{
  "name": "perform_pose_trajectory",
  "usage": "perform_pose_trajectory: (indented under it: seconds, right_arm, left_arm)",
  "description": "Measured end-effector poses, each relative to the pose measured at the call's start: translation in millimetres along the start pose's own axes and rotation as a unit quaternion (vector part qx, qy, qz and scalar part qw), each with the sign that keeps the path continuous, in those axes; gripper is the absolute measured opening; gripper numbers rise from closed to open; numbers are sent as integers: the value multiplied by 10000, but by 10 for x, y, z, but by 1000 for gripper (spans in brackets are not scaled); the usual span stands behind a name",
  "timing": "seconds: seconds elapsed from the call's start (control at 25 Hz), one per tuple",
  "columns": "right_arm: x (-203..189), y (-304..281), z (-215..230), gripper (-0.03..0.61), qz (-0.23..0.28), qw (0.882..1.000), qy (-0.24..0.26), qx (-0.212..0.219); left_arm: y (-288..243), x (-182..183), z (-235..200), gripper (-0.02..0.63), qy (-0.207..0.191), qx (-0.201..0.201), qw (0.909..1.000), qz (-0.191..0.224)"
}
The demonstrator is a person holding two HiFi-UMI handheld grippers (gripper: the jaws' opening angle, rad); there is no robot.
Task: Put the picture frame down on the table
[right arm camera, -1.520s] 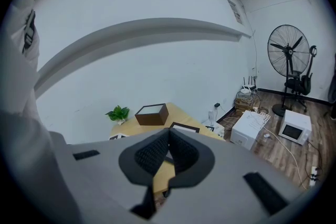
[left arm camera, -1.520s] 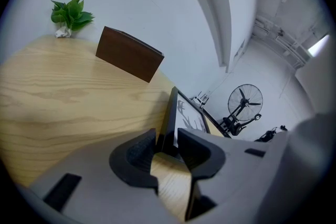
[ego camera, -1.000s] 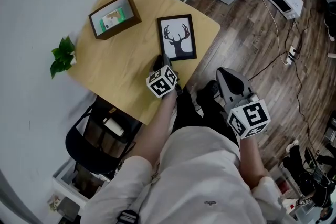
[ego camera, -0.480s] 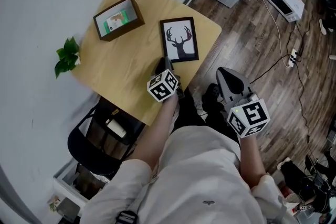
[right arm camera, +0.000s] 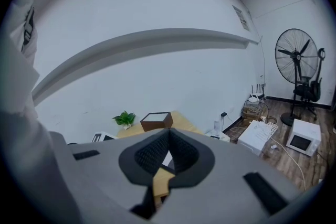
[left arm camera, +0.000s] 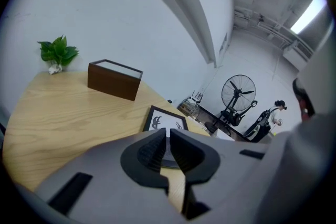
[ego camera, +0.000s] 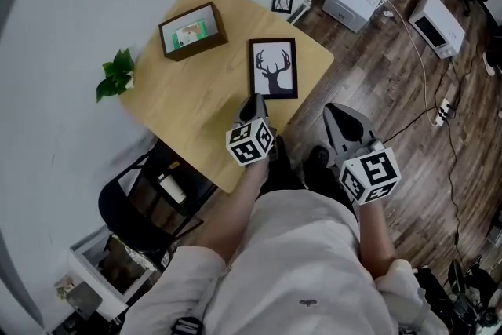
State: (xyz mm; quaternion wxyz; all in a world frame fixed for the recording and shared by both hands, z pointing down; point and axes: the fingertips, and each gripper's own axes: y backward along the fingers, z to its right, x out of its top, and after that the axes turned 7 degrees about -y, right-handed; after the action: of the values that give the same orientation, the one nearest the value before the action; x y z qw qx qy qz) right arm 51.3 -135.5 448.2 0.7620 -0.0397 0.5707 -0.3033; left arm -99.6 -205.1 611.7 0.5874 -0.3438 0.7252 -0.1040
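picture frame (ego camera: 273, 68) with the deer silhouette lies flat on the wooden counter (ego camera: 188, 102), close to the corner nearest the person. it lay the same way a second ago, so its spot on the counter has not changed. what has changed is mostly the head view, which now takes in more of the room. the left tool (ego camera: 252, 100) has stayed just beside the frame's near edge. in the left gripper view the left tool (left arm camera: 168, 136) has its jaws together with nothing between them. there the frame (left arm camera: 165, 119) shows just beyond the tips, apart from them. the right tool (ego camera: 339, 115) hangs off the counter, over the floor. its own view shows the right tool (right arm camera: 168, 138) brought together on nothing too.

to my eye the frame has already been set down and let go, so the task looks finished. all that seems left is to draw the left tool back. the brown box (ego camera: 192, 31) and the leafy sprig (ego camera: 116, 74) sit further back on the counter, well apart from the frame.
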Motion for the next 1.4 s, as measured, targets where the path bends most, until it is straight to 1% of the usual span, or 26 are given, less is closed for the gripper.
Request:
perform_pose_trajectory:
  seconds: [0.16, 0.36, 0.64, 0.84, 1.0, 1.2, 1.4]
  right_arm:
    - [108, 152, 84, -2, 128, 9997, 89, 168]
    - [228, 432, 183, -2, 394, 9985, 148, 364]
    - [273, 657, 180, -3, 530, 9947, 345, 816]
    - [203, 780, 150, -3, 410, 9923, 446, 1083]
    - [175, 878, 100, -3, 415, 9893, 606, 1258]
    - [182, 931, 113, -3, 414, 9875, 731, 1337]
    - [231, 1012, 104, -3, 469, 9844, 969, 1393]
  left_arm:
    - [220, 147, 223, 21, -290, 79, 9992, 274]
    - [601, 343, 580, 20, -637, 180, 9956, 663]
    - [1163, 563, 1044, 17, -1046, 243, 9863, 1254]
    - [1504, 648, 1297, 14, -994, 311, 9816, 1600]
    - [1724, 690, 1495, 14, -1191, 358, 9752, 1830]
    - [1819, 678, 1687, 14, -1287, 298, 9736, 1864]
    - [1874, 722, 1806, 12, -1339, 282, 9708, 1968]
